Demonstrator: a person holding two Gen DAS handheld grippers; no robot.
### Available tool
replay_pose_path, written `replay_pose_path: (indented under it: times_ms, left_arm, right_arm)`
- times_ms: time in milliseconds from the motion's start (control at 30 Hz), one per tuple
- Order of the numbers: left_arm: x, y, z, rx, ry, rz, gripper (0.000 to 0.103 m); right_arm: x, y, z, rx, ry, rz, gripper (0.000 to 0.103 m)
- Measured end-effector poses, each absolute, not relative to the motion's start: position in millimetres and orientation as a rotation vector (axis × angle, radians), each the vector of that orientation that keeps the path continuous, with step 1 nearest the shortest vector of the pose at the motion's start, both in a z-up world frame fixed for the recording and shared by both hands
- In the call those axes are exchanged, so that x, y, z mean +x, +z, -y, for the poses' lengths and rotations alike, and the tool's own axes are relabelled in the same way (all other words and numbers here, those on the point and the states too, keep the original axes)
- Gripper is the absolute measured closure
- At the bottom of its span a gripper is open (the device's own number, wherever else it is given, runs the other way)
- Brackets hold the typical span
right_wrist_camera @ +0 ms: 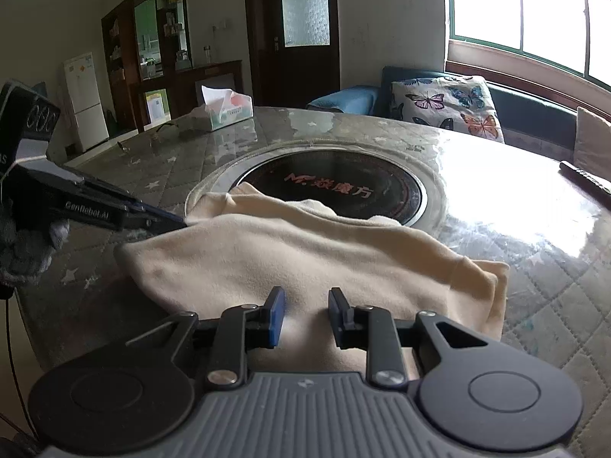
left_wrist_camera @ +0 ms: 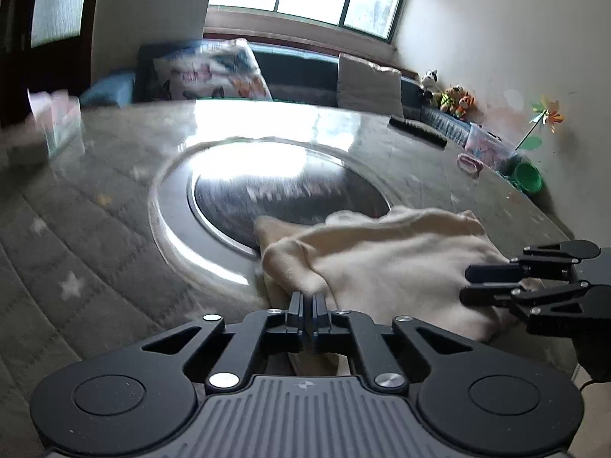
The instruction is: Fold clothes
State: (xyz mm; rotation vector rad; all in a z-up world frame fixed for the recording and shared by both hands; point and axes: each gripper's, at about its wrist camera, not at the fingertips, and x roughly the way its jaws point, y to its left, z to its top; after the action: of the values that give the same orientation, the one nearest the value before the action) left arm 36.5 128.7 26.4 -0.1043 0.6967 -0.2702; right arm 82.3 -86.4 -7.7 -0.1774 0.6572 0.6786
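A cream garment (left_wrist_camera: 382,263) lies bunched on the round table, partly over the dark cooktop disc (left_wrist_camera: 282,198). My left gripper (left_wrist_camera: 308,299) is shut on a fold at the garment's near left edge. It also shows in the right wrist view (right_wrist_camera: 179,224), pinching the garment (right_wrist_camera: 305,259) at its left edge. My right gripper (right_wrist_camera: 306,307) is open, its jaws a small way apart just above the garment's near edge. It shows at the right of the left wrist view (left_wrist_camera: 467,284), over the cloth.
The table (right_wrist_camera: 534,305) has a grey quilted star cover under glossy plastic. A tissue box (right_wrist_camera: 223,108) stands at its far left. A dark remote (left_wrist_camera: 418,130), a pink item (left_wrist_camera: 470,162) and a green bowl (left_wrist_camera: 529,177) lie at the far right. A sofa with cushions (right_wrist_camera: 450,108) stands behind.
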Motion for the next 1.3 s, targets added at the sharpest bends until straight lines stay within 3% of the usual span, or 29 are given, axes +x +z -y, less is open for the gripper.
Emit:
replay_pose_path:
  times_ms: [433, 700, 1300]
  left_arm:
    - [46, 23, -128, -0.046, -0.282, -0.715, 0.099]
    - [53, 20, -138, -0.083, -0.319, -0.757, 0.098]
    - [59, 23, -154, -0.125, -0.286, -0.764, 0.098]
  right_arm:
    - [78, -5, 82, -0.216, 0.689, -0.651, 0.076]
    - [77, 14, 30, -0.254, 0.858, -0.580, 0.076]
    - [53, -10, -23, -0.365, 0.991, -0.594, 0.077]
